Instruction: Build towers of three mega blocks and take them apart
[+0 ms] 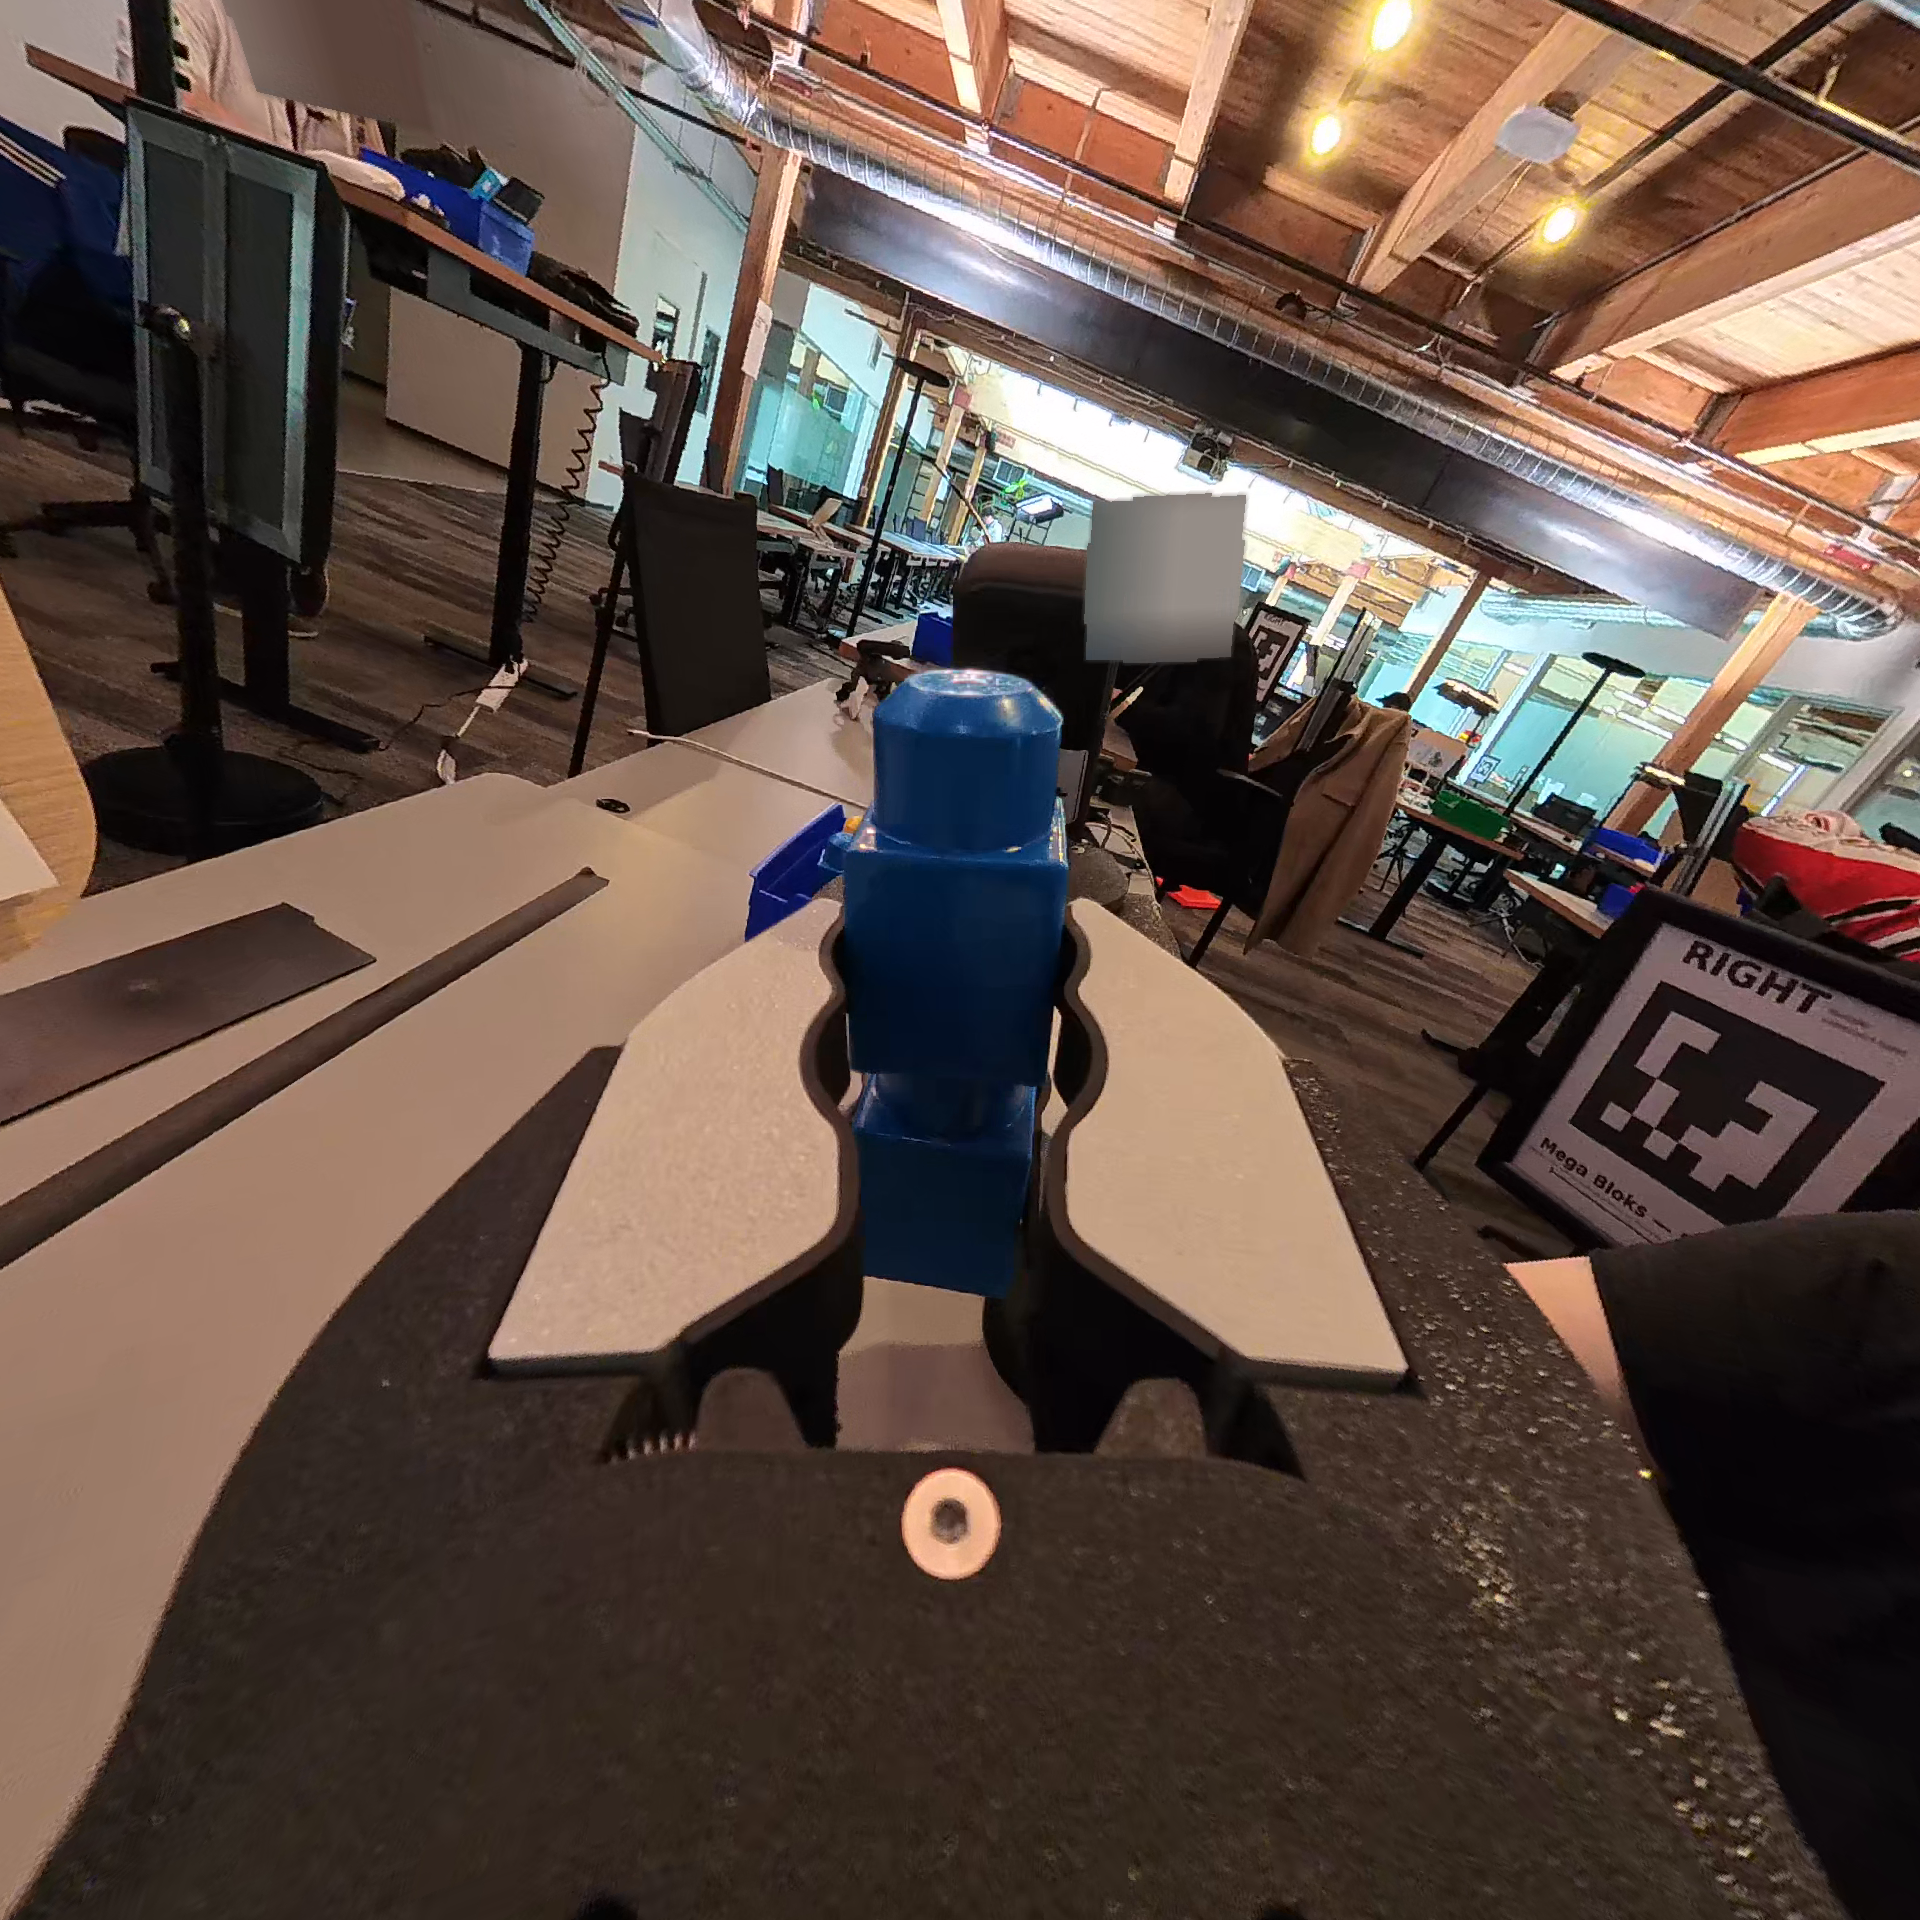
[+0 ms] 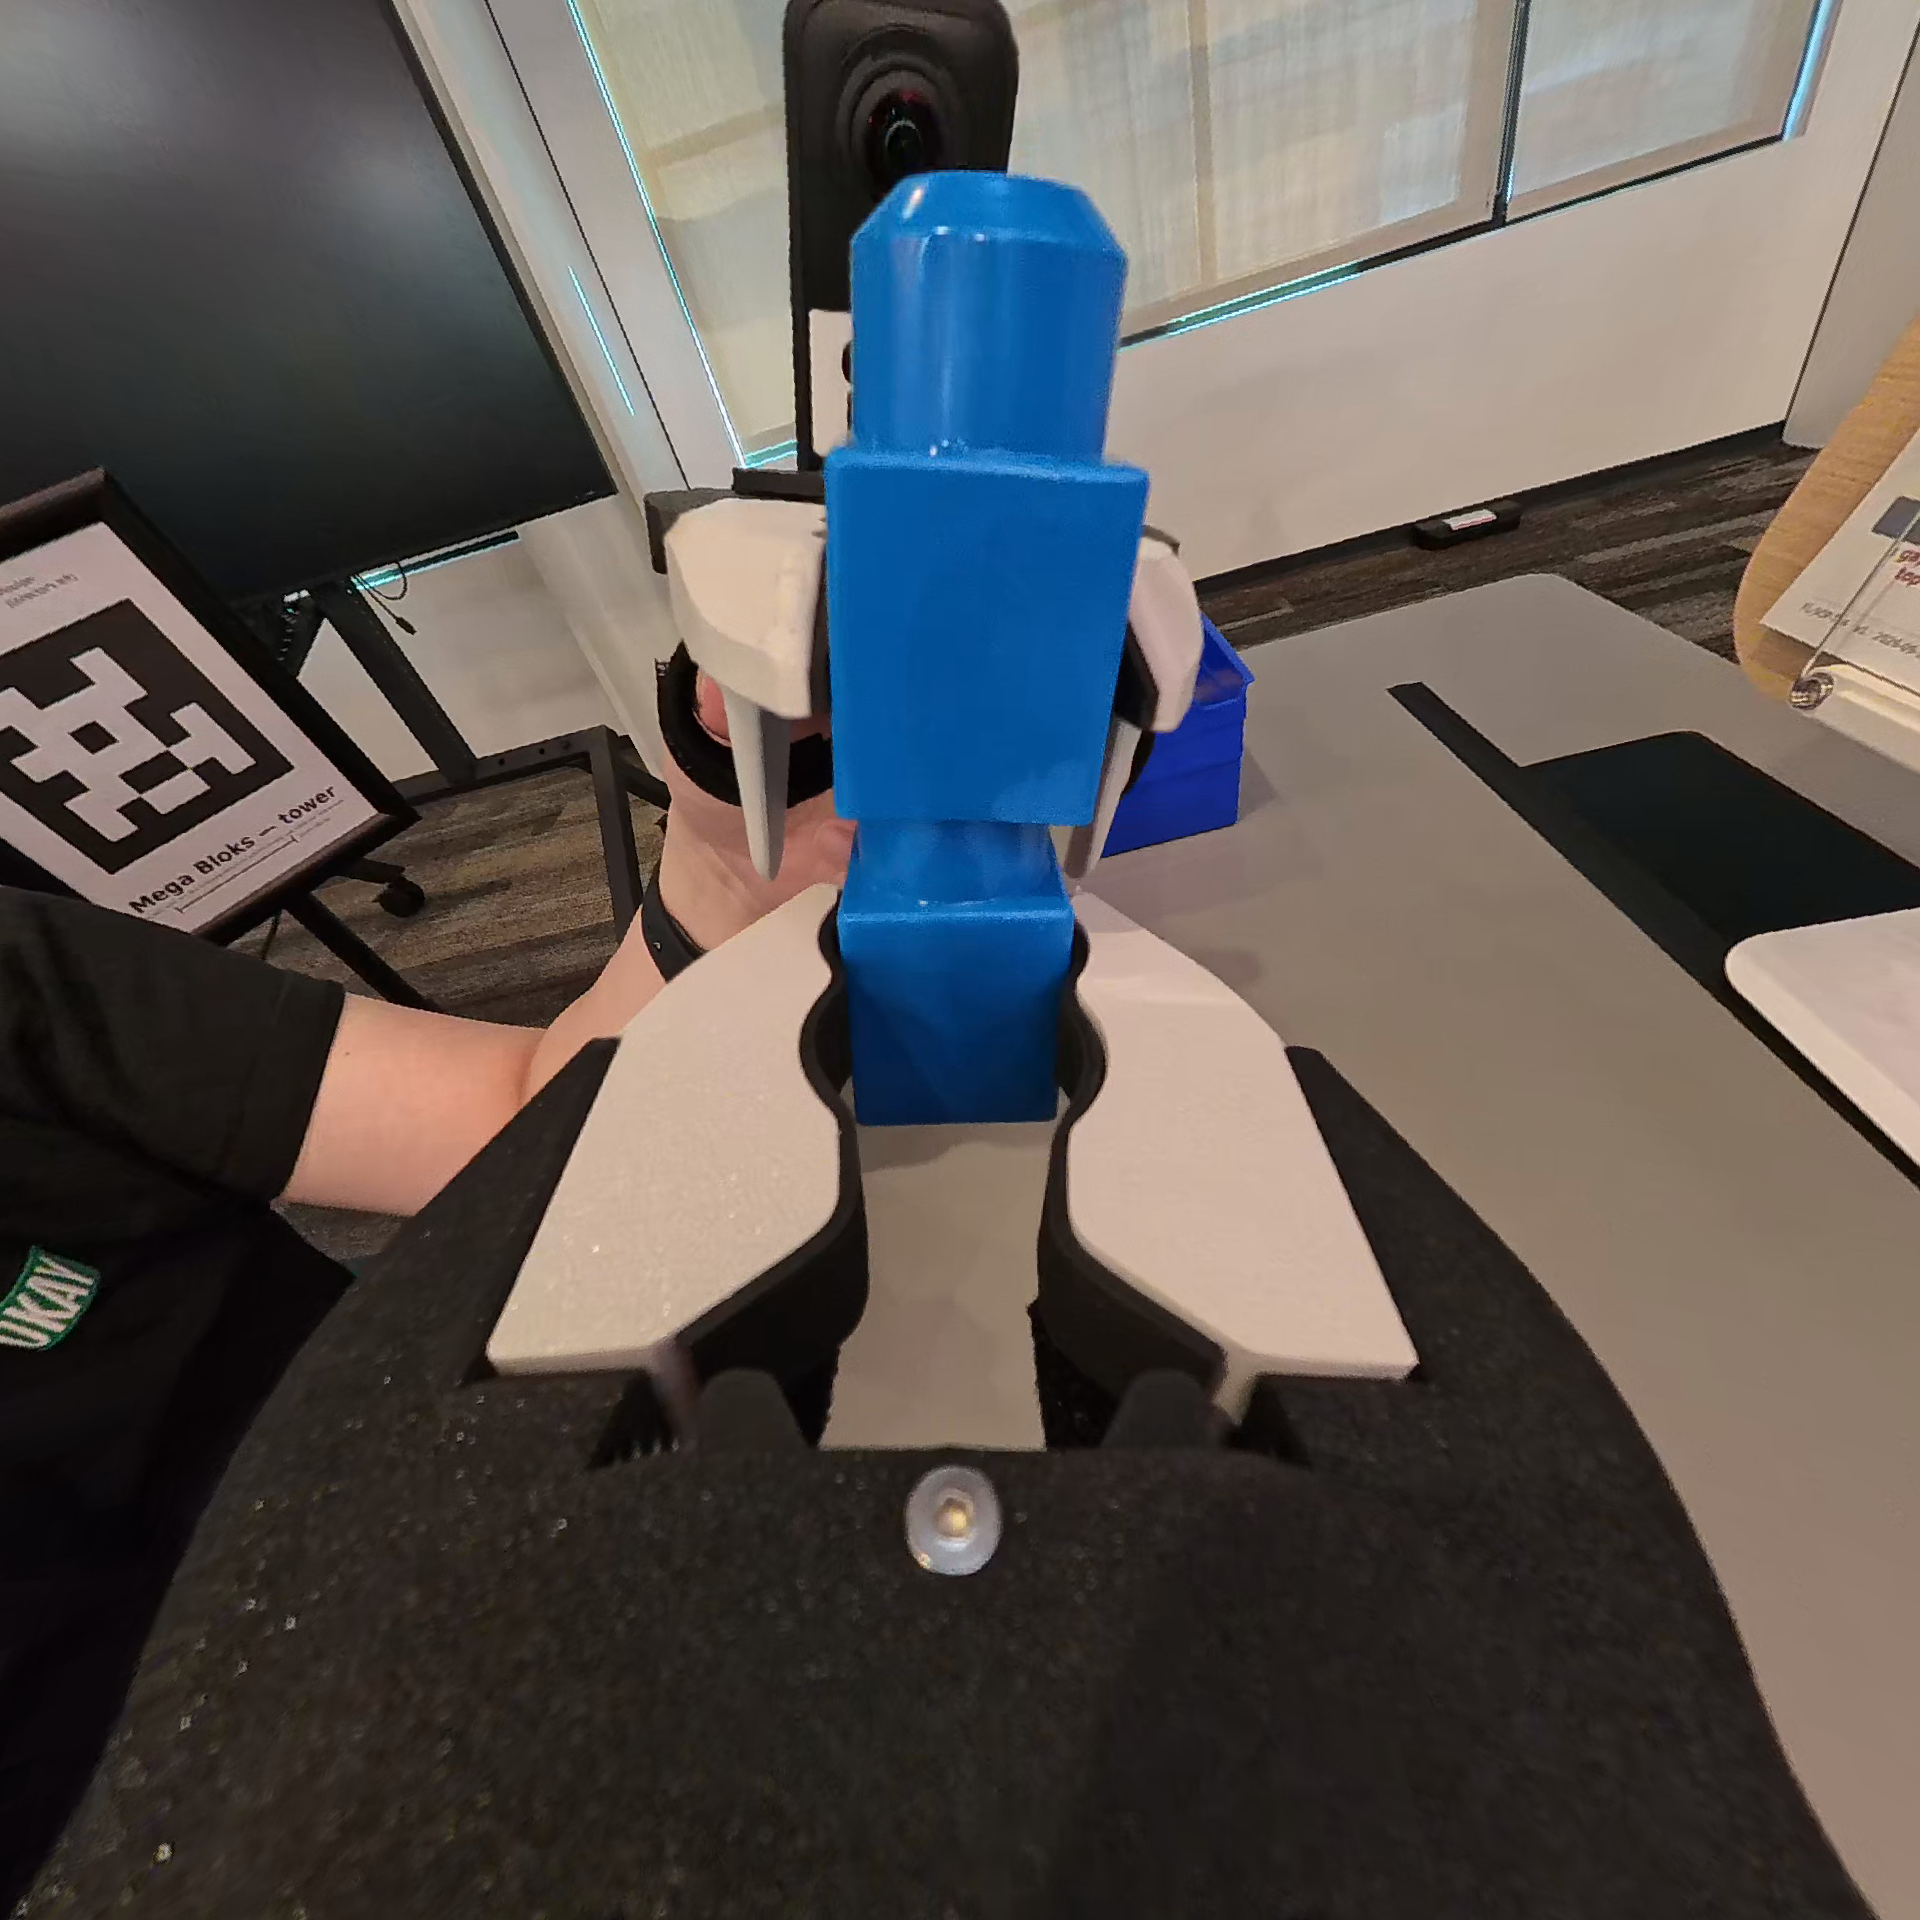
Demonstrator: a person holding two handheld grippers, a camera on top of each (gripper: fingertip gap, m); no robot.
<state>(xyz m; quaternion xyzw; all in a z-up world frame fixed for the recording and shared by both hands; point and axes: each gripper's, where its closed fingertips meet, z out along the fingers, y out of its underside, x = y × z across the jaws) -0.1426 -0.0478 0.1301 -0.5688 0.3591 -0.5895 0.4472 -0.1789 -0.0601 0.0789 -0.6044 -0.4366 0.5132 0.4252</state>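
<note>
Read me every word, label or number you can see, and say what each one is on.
I can't quote writing; these things bear it.
Left-view framed sign: lines above and below its black-and-white square marker.
Right-view framed sign: lines around its square marker.
Black shirt: green lettering, cropped.
Clipped paper sheet: small print, cropped.
On the blue blocks: nothing legible.

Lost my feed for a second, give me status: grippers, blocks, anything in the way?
Left gripper shut on upper blue block. Right gripper shut on lower blue block. Two blocks joined, held above grey table. Nothing in the way.
</note>
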